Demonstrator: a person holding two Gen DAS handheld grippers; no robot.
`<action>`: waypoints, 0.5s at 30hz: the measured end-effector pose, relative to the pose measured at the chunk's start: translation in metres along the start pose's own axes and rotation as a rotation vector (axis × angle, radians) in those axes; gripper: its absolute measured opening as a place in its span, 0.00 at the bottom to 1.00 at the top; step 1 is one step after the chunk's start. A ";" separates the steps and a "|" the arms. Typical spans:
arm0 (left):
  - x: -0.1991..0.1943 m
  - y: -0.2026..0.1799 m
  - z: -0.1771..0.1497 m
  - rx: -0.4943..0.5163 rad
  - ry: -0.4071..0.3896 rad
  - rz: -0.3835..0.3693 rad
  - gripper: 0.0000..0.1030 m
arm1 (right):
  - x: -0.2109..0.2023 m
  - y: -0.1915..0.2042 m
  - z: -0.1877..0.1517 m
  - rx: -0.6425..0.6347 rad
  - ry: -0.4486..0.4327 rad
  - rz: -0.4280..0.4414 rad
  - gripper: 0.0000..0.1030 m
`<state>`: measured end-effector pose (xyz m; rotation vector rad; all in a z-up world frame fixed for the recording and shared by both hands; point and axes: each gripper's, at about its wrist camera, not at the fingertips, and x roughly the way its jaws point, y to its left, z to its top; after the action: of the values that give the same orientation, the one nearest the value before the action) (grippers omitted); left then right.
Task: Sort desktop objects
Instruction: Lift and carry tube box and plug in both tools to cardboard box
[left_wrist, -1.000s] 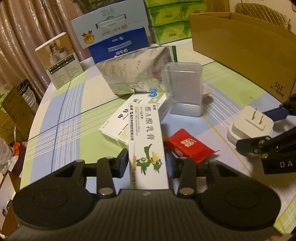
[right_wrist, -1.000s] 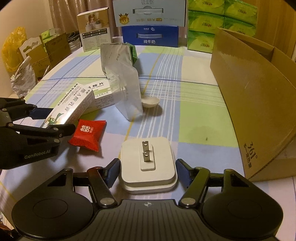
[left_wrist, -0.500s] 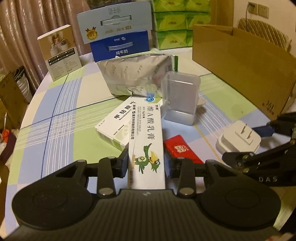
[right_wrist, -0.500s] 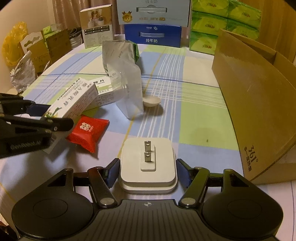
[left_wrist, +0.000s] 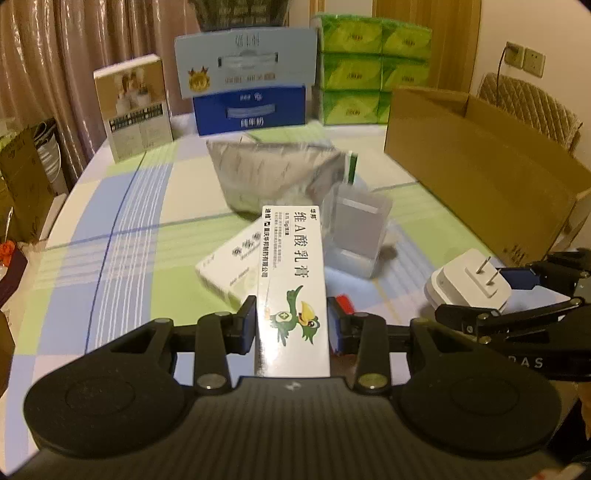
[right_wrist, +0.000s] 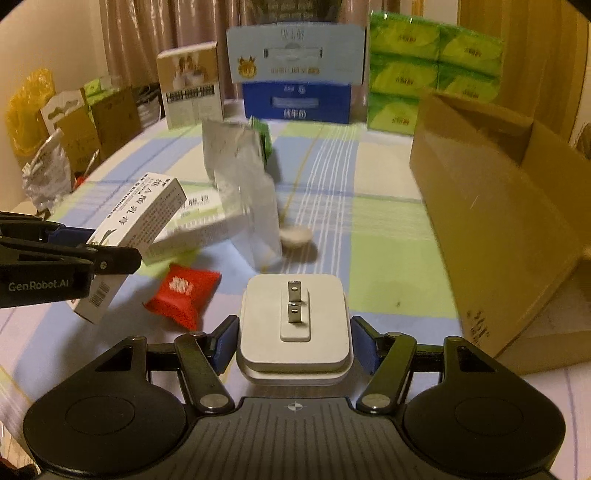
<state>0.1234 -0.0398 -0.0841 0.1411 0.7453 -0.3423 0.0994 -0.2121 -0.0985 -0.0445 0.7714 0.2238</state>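
You're holding two items at once. Your left gripper (left_wrist: 291, 325) is clamping the ointment box (left_wrist: 291, 280), jaws closed onto its long sides, box pointing toward 12 o'clock and lifted off the table: in the right wrist view it's tilting in the air at 9 o'clock, clear of the cloth. Your right gripper (right_wrist: 293, 341) is gripping the white plug adapter (right_wrist: 294, 325), pads pressing on both sides, prongs facing up; whether it's off the table or sitting on it, I can't tell.

Progress looks early. The cardboard box (right_wrist: 491, 221) at 2 o'clock in the right view is probably the drop target, and no sorted item is showing inside it, though most of its interior is hidden.

Remaining on the table:
- red packet (right_wrist: 183, 295), at 10 o'clock from the adapter
- second white medicine box (left_wrist: 231, 269), under and behind the ointment box
- clear plastic container (left_wrist: 356, 229), at 1 o'clock in the left view
- silver foil bag (left_wrist: 273, 173), behind it at 12
- small white spoon-like piece (right_wrist: 295, 236), beside the container

Background cartons and green tissue packs at 12 look like storage, not sort items.
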 end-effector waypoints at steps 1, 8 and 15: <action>-0.004 -0.002 0.003 -0.005 -0.009 -0.003 0.32 | -0.004 -0.002 0.003 0.008 -0.013 0.000 0.59; -0.030 -0.038 0.037 0.024 -0.067 -0.040 0.32 | -0.057 -0.035 0.042 0.098 -0.132 -0.017 0.60; -0.032 -0.118 0.086 0.142 -0.105 -0.134 0.32 | -0.112 -0.102 0.076 0.088 -0.226 -0.155 0.59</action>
<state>0.1150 -0.1635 -0.0001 0.2059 0.6274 -0.5270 0.0954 -0.3226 0.0294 0.0050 0.5486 0.0463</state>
